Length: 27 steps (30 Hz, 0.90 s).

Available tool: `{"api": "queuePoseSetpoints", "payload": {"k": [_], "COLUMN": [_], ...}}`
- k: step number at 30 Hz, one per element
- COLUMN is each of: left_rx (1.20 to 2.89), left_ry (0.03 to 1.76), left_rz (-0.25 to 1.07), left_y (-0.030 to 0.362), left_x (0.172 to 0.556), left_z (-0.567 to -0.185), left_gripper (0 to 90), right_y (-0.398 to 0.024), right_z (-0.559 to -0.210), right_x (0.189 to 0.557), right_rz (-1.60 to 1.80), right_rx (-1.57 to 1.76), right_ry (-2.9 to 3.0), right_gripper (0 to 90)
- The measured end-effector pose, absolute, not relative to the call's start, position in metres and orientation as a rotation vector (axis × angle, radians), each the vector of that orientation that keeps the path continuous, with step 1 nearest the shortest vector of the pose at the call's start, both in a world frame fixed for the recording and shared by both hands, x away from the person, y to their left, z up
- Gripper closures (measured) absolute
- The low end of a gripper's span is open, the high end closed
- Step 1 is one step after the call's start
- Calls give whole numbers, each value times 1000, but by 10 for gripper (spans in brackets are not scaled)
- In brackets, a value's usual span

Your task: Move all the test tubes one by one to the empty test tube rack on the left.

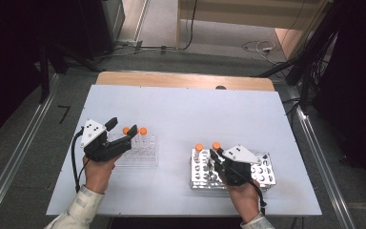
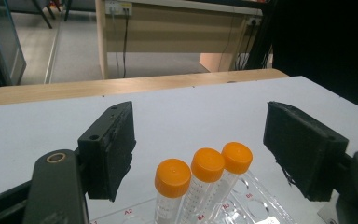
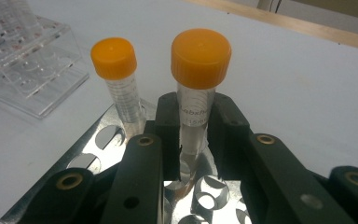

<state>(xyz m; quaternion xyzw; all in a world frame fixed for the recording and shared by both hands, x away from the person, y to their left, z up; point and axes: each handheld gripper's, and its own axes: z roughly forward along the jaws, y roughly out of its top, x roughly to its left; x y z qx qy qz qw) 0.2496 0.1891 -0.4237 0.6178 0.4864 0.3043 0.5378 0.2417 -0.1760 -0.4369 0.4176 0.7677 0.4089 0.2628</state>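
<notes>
Forearms in pale sleeves enter from the bottom of the high view. At left, the left gripper (image 1: 123,130) hovers over the clear rack (image 1: 148,161), its jaws spread wide with nothing between them; in the left gripper view three orange-capped tubes (image 2: 205,179) stand upright in that rack, in a row between and below the open pads without touching them. Bare white table (image 1: 186,109) lies between the two racks. At right, the right gripper (image 1: 213,155) reaches over the metal rack (image 1: 267,175), its jaws clamped on a tube (image 3: 196,93) just below its orange cap, the tube upright in a hole. A second tube (image 3: 117,77) stands just beside it in the same rack, apart from the jaws.
</notes>
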Motion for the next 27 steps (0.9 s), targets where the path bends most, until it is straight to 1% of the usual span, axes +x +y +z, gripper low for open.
{"api": "queuePoseSetpoints", "payload": {"k": [19,27], "left_rx": [1466,1472], "left_ry": [1124,1097], "left_rz": [721,714], "left_y": [185,179], "left_x": [244,239], "left_z": [-418,-414], "left_gripper": [246,246], "right_y": [-184,-184], "right_z": [-398,-391], "right_x": [216,204], "right_rz": [1178,1209], "right_rx": [1027,998], "right_ry": [2008,2031], "right_gripper": [730,730]}}
